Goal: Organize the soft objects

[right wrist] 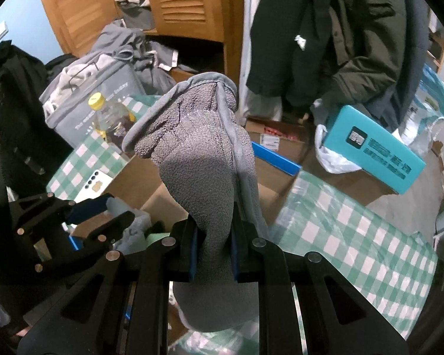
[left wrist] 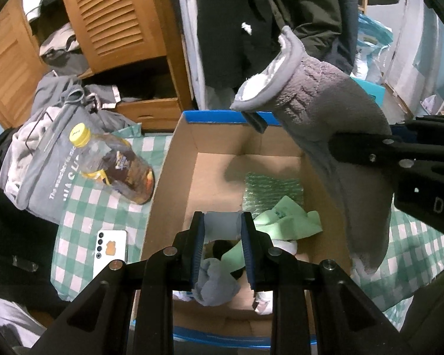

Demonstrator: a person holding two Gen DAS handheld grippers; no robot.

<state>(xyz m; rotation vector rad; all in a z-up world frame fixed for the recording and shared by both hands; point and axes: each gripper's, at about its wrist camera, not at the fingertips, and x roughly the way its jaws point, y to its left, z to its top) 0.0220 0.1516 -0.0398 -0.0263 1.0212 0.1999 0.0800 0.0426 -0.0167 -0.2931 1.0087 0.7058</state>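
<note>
- The open brown cardboard box (left wrist: 192,159) lies below the left gripper (left wrist: 222,251); its far floor is bare.
- A mint-green cloth (left wrist: 284,222) crowds the near right corner.
- The fuzzy grey fleece sock (left wrist: 334,136), hanging from the right gripper (right wrist: 213,254), blocks the box's right wall.
- Left, a yellow-capped plastic bottle (left wrist: 115,162) lies just beside the box.

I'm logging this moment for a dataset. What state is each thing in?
left gripper: shut on a light grey soft item over the box.
right gripper: shut on the grey fleece sock, held in the air.
cardboard box: open, partly filled.
bottle: capped, lying on the checked cloth.
phone: face down.
wardrobe: door open.
</note>
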